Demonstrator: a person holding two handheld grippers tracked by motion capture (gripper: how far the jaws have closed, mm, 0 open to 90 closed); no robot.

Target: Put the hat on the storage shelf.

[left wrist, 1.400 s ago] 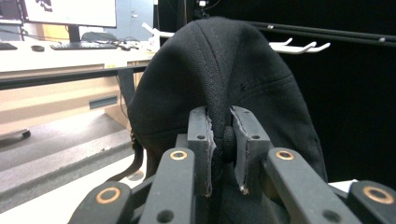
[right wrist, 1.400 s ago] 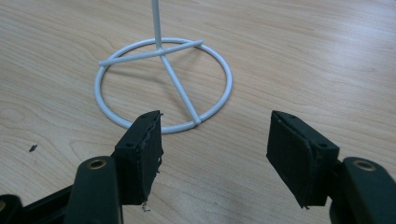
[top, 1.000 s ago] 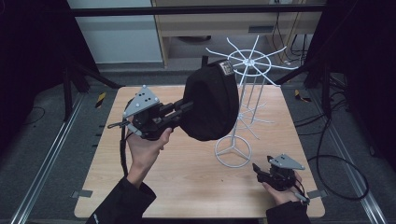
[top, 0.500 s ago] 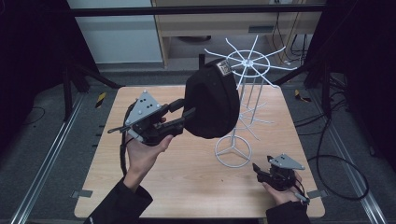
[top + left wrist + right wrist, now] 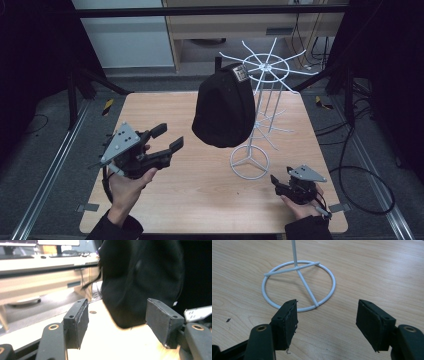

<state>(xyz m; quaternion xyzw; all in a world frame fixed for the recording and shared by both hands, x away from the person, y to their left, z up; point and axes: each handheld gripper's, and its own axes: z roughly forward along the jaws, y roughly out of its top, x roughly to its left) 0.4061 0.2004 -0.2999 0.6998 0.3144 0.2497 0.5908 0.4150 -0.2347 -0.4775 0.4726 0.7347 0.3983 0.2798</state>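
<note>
We see the soft black fabric cap (image 5: pixel 223 107) hanging from the white wire rack (image 5: pixel 265 100), above the wooden table (image 5: pixel 200 190). Our left gripper (image 5: pixel 167 138), jaws apart, sits left of it; our right gripper (image 5: pixel 278 183), also apart, rests near the rack's round base.

The black cap (image 5: pixel 223 107), soft and rounded with a small patterned tag at its top, hangs from an arm of the white wire rack (image 5: pixel 263 95) at about nine o'clock of the rack's pole, its lower edge clear above the tabletop.
</note>
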